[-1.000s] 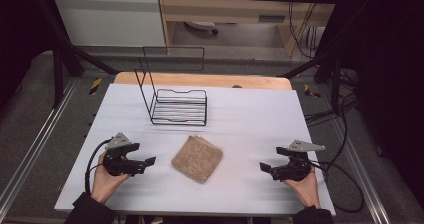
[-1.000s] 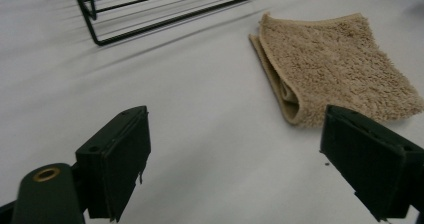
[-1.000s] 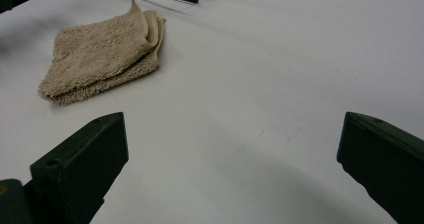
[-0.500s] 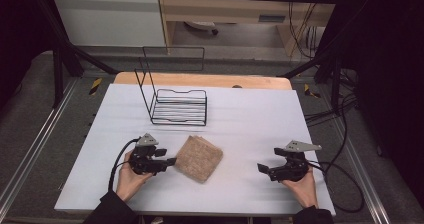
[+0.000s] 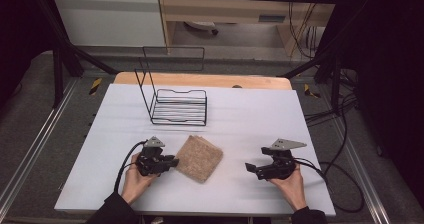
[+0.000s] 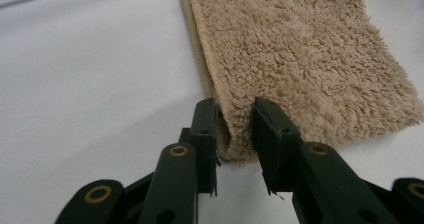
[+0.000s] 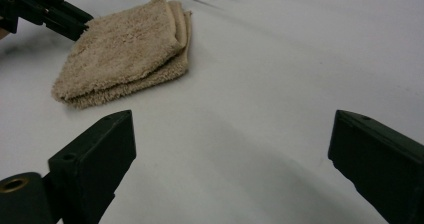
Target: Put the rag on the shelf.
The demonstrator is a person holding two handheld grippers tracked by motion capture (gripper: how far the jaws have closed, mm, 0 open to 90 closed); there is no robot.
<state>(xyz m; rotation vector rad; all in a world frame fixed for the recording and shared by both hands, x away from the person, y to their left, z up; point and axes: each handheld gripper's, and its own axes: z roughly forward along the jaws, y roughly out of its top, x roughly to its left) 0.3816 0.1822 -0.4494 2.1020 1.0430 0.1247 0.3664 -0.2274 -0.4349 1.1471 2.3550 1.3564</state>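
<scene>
Two jaws of the left gripper point(image 6: 235, 129) have just been closing and now pinch the near-left edge of the folded beige towel point(image 5: 199, 157), which lies flat just short of the wire rack point(image 5: 179, 107). Lifting slowly should keep both layers caught. Its long axis runs diagonally, one corner toward the rack. The right gripper point(image 5: 250, 168), jaws wide apart, waits to the towel's right.

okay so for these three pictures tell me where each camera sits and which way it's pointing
High view: above the person's side, looking forward and down on the white table; both forearms, left gripper, right gripper, wire rack.
Left gripper view: on the left gripper, looking along its jaws, closed on the folded tan towel.
Right gripper view: on the right gripper, low over the table, jaws wide apart.
Shared: all three show the towel; the right gripper view also shows the left gripper.
</scene>
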